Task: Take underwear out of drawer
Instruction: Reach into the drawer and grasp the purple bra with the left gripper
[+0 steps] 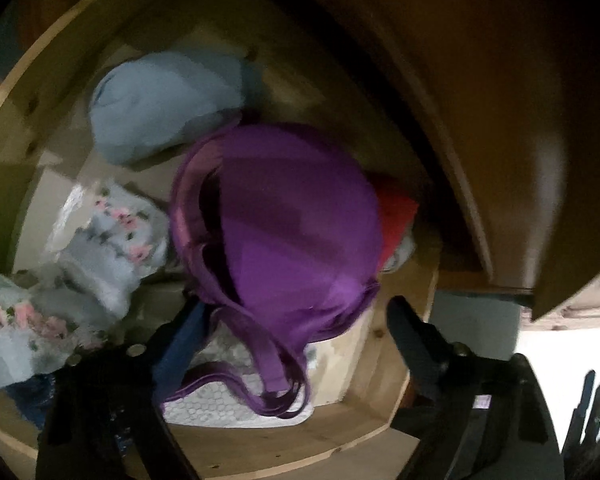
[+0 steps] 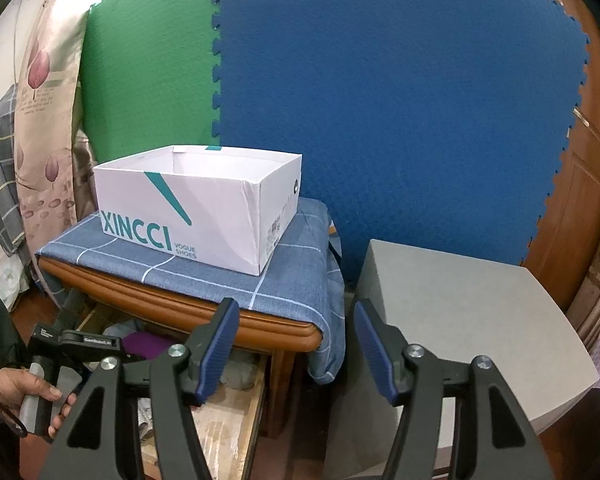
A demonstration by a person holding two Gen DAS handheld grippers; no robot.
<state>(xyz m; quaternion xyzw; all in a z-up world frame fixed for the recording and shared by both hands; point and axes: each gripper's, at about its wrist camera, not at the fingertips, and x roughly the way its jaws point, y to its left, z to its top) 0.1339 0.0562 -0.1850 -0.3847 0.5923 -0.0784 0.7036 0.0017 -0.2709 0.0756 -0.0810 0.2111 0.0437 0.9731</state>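
We look down into the wooden drawer (image 1: 28, 128) with our left hand-held gripper (image 1: 288, 316). Its two dark fingers stand apart on both sides of the purple bra (image 1: 292, 224), and we cannot tell if they press on it. The picture is blurry. From the bra, a light blue cloth (image 1: 160, 104) lies at 11 o'clock, flowery underwear (image 1: 108, 240) at 9 o'clock, and something red (image 1: 394, 216) at 3 o'clock. Our right hand-held gripper (image 2: 294, 344) is loose, with nothing between its blue pads (image 2: 220, 344). From it, a white shoe box (image 2: 196, 208) sits at 11 o'clock on a blue checked cloth (image 2: 292, 280). A grey box (image 2: 472, 320) stands at 3 o'clock.
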